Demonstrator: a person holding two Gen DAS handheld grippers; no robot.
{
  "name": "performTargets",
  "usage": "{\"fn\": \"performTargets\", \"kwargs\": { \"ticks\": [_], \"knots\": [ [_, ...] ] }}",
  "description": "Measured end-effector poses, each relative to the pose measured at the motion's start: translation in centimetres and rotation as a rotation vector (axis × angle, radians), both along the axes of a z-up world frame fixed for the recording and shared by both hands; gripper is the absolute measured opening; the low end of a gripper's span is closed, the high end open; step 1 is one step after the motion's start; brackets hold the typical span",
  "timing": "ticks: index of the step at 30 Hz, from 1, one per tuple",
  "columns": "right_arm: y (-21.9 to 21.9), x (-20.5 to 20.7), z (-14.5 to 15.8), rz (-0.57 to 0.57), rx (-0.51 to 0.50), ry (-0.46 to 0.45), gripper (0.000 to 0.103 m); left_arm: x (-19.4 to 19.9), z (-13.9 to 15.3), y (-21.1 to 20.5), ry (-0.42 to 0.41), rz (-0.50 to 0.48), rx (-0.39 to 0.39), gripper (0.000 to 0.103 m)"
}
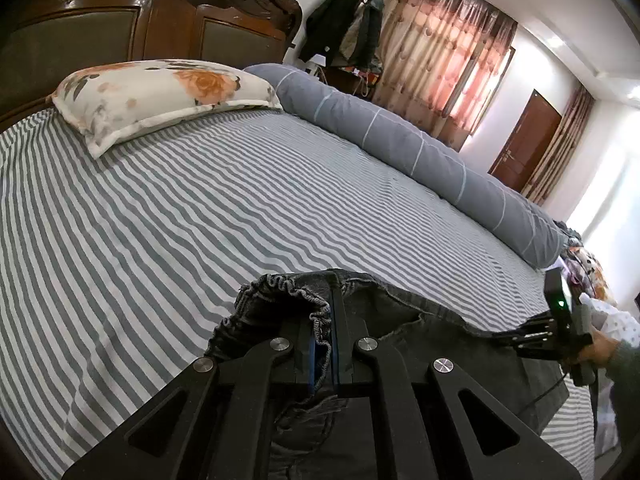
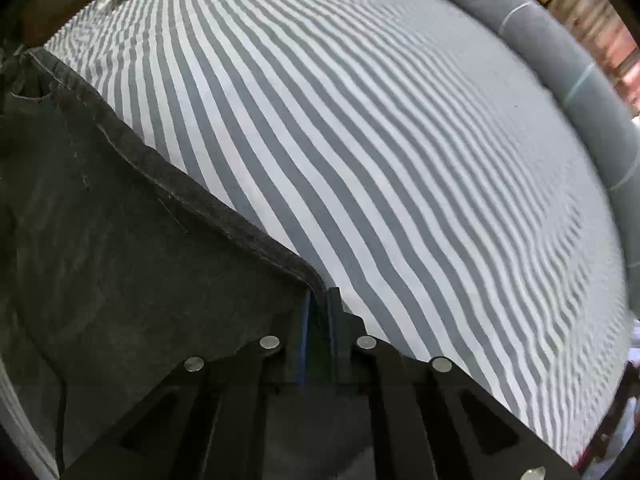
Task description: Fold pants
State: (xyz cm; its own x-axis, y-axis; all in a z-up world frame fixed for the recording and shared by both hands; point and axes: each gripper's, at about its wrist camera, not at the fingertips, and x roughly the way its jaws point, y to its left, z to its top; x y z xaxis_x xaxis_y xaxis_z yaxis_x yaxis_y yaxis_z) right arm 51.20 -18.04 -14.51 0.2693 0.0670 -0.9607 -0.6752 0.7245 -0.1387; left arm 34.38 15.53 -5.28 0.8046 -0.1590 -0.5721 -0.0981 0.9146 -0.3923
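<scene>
Dark grey denim pants [image 1: 404, 320] lie stretched along the near edge of a striped bed [image 1: 224, 200]. My left gripper [image 1: 323, 312] is shut on the gathered elastic waistband [image 1: 280, 288]. My right gripper [image 2: 319, 300] is shut on the pants' hem edge [image 2: 208, 200], with the dark fabric [image 2: 120, 240] spreading to its left. The right gripper also shows in the left wrist view [image 1: 536, 336], at the far right, held by a hand and pinching the other end of the pants.
A floral pillow [image 1: 160, 96] lies by the wooden headboard [image 1: 160, 20]. A long grey rolled duvet [image 1: 420, 152] runs along the bed's far side, also in the right wrist view [image 2: 580, 80]. Curtains [image 1: 448, 60], hanging clothes and a door stand beyond.
</scene>
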Motion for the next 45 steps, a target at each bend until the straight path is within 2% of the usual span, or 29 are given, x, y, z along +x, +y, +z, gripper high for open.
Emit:
{"fn": "performTargets", "kwargs": {
  "ticks": [3, 7, 11, 15, 16, 22, 28, 34, 42, 45],
  "knots": [
    [0.4, -1.9, 1.3, -0.032, -0.027, -0.058, 0.005, -0.1, 0.1, 0.2, 0.007, -0.007, 0.003, 0.005],
    [0.5, -6.2, 3.7, -0.066, -0.08, -0.133, 0.004, -0.1, 0.7, 0.3, 0.014, -0.039, 0.048, 0.005],
    [0.7, -10.1, 6.2, -0.127, -0.095, -0.178, 0.004, -0.6, 1.9, 0.5, 0.032, -0.115, 0.055, 0.005],
    [0.1, -14.8, 8.2, -0.197, -0.07, -0.209, 0.003, -2.4, 3.3, 0.2, 0.039, -0.207, 0.132, 0.005],
    [-1.2, -15.9, 8.5, -0.215, -0.056, -0.215, 0.003, -2.8, 3.5, 0.4, 0.044, -0.229, 0.135, 0.005],
    [-1.7, -23.7, 10.0, -0.304, -0.007, -0.245, 0.001, -6.0, 4.6, 0.5, 0.07, -0.351, 0.212, 0.006],
    [-2.0, -29.5, 8.5, -0.377, 0.047, -0.202, 0.001, -10.4, 3.8, 0.3, 0.108, -0.406, 0.265, 0.006],
    [-2.3, -35.0, 5.4, -0.441, 0.107, -0.139, 0.001, -15.0, 1.1, 0.5, 0.204, -0.429, 0.286, 0.007],
    [-3.2, -38.1, 1.1, -0.517, 0.138, -0.075, 0.002, -18.9, -3.0, 0.0, 0.364, -0.443, 0.323, 0.014],
    [-3.0, -38.4, 0.2, -0.547, 0.14, -0.061, 0.007, -19.4, -3.5, 0.3, 0.405, -0.423, 0.31, 0.023]
  ]
}}
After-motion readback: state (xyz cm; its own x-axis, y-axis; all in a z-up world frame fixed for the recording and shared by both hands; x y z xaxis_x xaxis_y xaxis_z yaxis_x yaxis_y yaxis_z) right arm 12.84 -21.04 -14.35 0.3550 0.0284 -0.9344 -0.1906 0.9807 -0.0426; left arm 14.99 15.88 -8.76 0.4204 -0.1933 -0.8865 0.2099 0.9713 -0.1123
